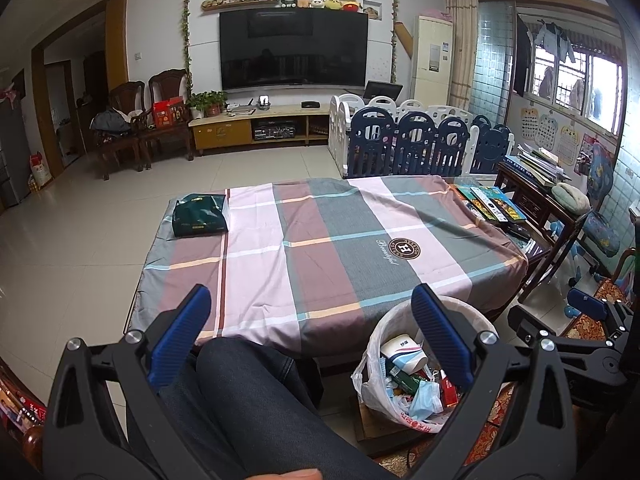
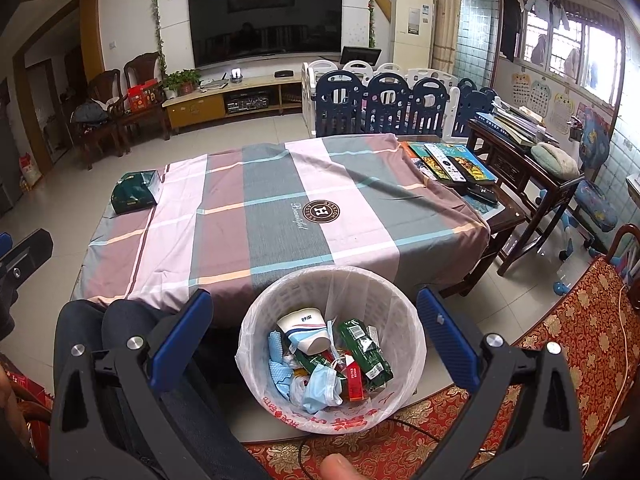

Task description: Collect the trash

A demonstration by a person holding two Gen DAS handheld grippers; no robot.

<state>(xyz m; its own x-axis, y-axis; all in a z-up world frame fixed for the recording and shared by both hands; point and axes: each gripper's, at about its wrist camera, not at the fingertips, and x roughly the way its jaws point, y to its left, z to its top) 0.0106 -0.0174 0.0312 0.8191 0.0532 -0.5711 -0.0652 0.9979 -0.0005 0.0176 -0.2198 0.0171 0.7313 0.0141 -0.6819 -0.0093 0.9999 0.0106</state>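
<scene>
Trash fills the bin point(image 2: 332, 360) beside the covered table point(image 2: 280, 216); both grippers' jaws gape empty.

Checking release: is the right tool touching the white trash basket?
Apart. In the right wrist view the right tool is open above the white trash basket, fingers either side, clear of its rim.

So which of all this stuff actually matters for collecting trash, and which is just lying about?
Part of the job:
- white plastic wastebasket lined with a bag
- trash inside it: white cup, green wrapper, blue face mask
- open left gripper, open right gripper

Just lying about:
- dark green tissue pack
- colourful books
- checked tablecloth
</scene>
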